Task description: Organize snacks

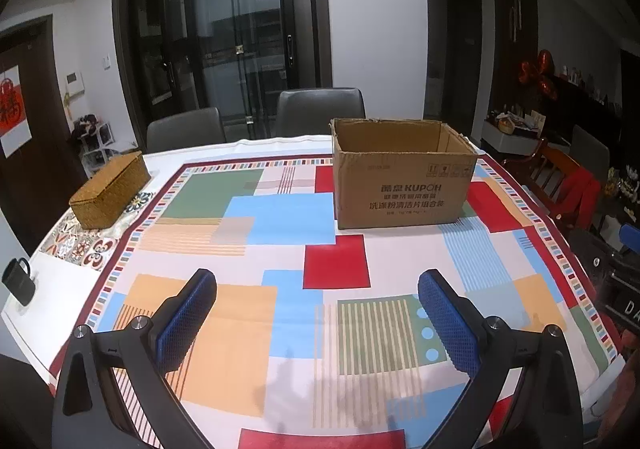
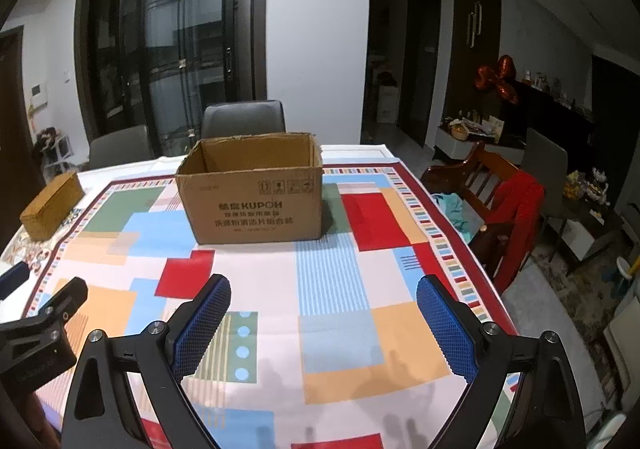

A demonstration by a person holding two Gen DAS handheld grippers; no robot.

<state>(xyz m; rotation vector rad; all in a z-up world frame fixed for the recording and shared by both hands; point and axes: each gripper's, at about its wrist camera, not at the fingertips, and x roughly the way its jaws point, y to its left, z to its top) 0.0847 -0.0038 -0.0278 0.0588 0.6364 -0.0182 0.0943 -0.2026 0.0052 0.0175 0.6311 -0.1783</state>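
An open cardboard box (image 1: 402,189) printed KUPOH stands on the far side of the table; it also shows in the right wrist view (image 2: 256,205). Its inside bottom is hidden. No snacks show in either view. My left gripper (image 1: 318,281) is open and empty, held above the near part of the patterned tablecloth (image 1: 280,217). My right gripper (image 2: 324,287) is open and empty, also above the near part of the cloth. The left gripper's body (image 2: 36,329) shows at the left edge of the right wrist view.
A woven lidded basket (image 1: 110,189) sits at the table's far left corner, also in the right wrist view (image 2: 52,205). A black mug (image 1: 18,281) stands at the left edge. Grey chairs (image 1: 320,111) stand behind the table. A wooden chair with red cloth (image 2: 504,205) is at the right.
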